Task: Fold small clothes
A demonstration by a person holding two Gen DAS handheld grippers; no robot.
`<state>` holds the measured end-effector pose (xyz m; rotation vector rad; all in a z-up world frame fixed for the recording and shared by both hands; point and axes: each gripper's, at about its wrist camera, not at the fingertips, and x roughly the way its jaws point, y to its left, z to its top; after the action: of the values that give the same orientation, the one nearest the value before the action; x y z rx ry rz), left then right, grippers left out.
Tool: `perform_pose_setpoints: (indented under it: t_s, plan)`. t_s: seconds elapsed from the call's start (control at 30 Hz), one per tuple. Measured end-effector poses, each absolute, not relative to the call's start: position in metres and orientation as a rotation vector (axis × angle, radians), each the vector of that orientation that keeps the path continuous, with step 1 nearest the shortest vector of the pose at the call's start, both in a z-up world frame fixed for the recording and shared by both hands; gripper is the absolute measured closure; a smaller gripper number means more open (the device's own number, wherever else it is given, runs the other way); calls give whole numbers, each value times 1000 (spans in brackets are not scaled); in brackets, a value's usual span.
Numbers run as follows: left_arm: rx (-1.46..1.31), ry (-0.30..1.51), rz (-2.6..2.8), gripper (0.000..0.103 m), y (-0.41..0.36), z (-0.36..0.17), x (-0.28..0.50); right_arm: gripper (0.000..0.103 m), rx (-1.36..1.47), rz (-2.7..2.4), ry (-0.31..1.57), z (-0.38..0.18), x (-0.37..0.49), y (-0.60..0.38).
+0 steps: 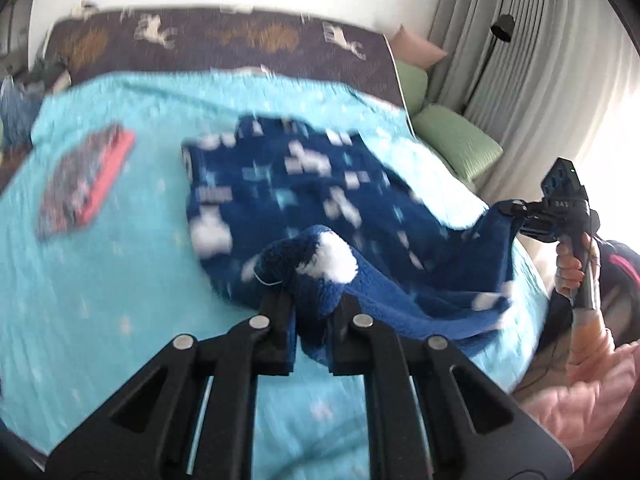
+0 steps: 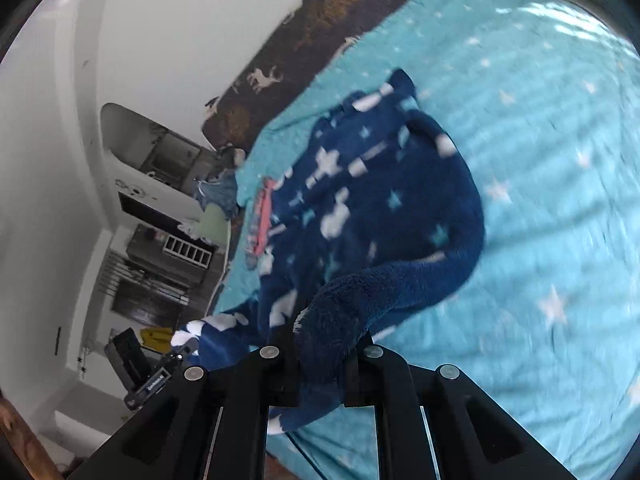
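While lying partly on the turquoise star-printed bedspread [image 1: 100, 280], lifted at two places: dark blue fleece garment with white and pale blue stars [image 1: 280, 200], thick and fluffy. At the near edge, pinched by the black left gripper [image 1: 312, 312], jaws pressed together on a bunched fold with a white patch. At the right side, pinched by the black right gripper [image 1: 508, 210], held by a hand [image 1: 570, 276] with a pink quilted sleeve [image 1: 592, 360] below it; fabric stretched up from the bed to this gripper. From the right wrist view, jaws of the right gripper [image 2: 320, 360] also closed on a rolled dark blue edge of the same garment [image 2: 380, 200], the rest spread over the bedspread [image 2: 540, 160] behind it. Further left on the bed, well apart from the grippers, a flat folded cloth with red border and dark pattern [image 1: 84, 184], blurred. Behind the bed, a dark brown headboard cover with white animals [image 1: 224, 36]. At the right, green cushions [image 1: 456, 144] beside grey curtains [image 1: 532, 60].
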<state>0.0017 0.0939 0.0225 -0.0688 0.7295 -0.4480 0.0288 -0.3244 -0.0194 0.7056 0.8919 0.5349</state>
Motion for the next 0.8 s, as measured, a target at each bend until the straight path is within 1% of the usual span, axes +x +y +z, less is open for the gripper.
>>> perform_pose_setpoints:
  t_s: [0.27, 0.43, 0.53, 0.63, 0.67, 0.8]
  plan:
    - [-57, 621, -380, 92, 92, 70, 109, 93, 730, 542, 789, 30, 135, -331]
    - [-46, 639, -306, 92, 93, 70, 186, 93, 743, 524, 758, 42, 210, -330]
    - [-40, 672, -258, 92, 92, 57, 243, 93, 741, 482, 749, 38, 263, -330]
    - [-41, 729, -194, 92, 91, 30, 306, 93, 754, 430, 762, 22, 321, -331]
    - [-45, 763, -168, 92, 91, 13, 333, 93, 766, 411, 776, 12, 343, -331]
    - [-68, 900, -96, 91, 97, -51, 396, 92, 753, 315, 877, -45, 416, -321]
